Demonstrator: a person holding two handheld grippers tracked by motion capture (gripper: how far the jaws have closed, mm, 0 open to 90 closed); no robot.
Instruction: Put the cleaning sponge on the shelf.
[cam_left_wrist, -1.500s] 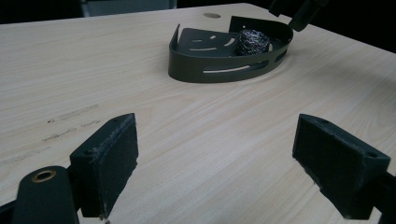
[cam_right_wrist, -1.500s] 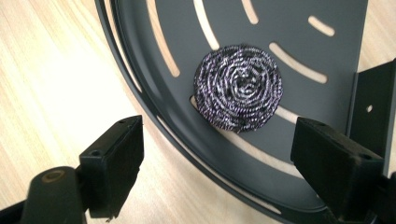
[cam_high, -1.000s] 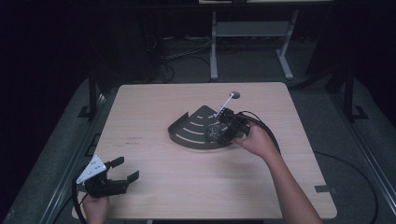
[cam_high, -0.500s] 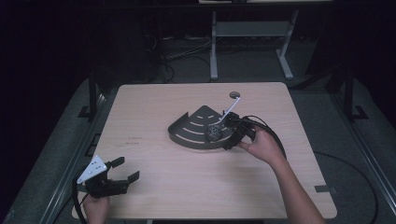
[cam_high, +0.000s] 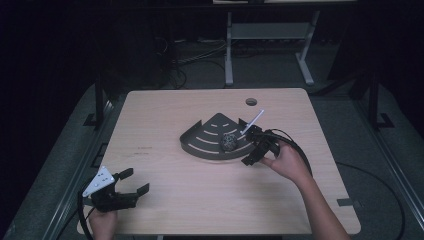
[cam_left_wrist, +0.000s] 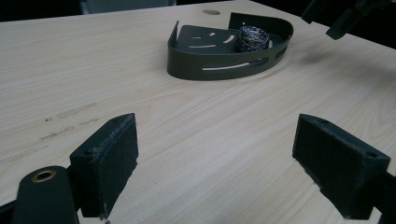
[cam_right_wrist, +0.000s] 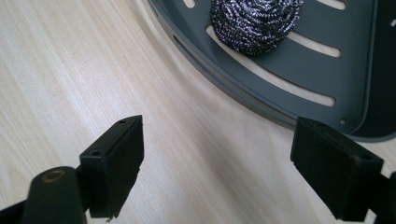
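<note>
The bench (cam_high: 165, 115) is pale wood with rounded corners, and a round hole (cam_high: 251, 102) sits near its far edge, right of the middle. Faint dark marks (cam_high: 144, 150) show on its left part. Beyond the far edge stands a grey metal frame (cam_high: 270, 32) on 2 legs, with dark cables (cam_high: 190, 57) lying on the floor to its left. A strip of grey tape (cam_high: 346, 202) lies on the floor at the near right.

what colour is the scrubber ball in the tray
Silvery metallic steel-wool scrubber, clearest in the right gripper view.
</note>
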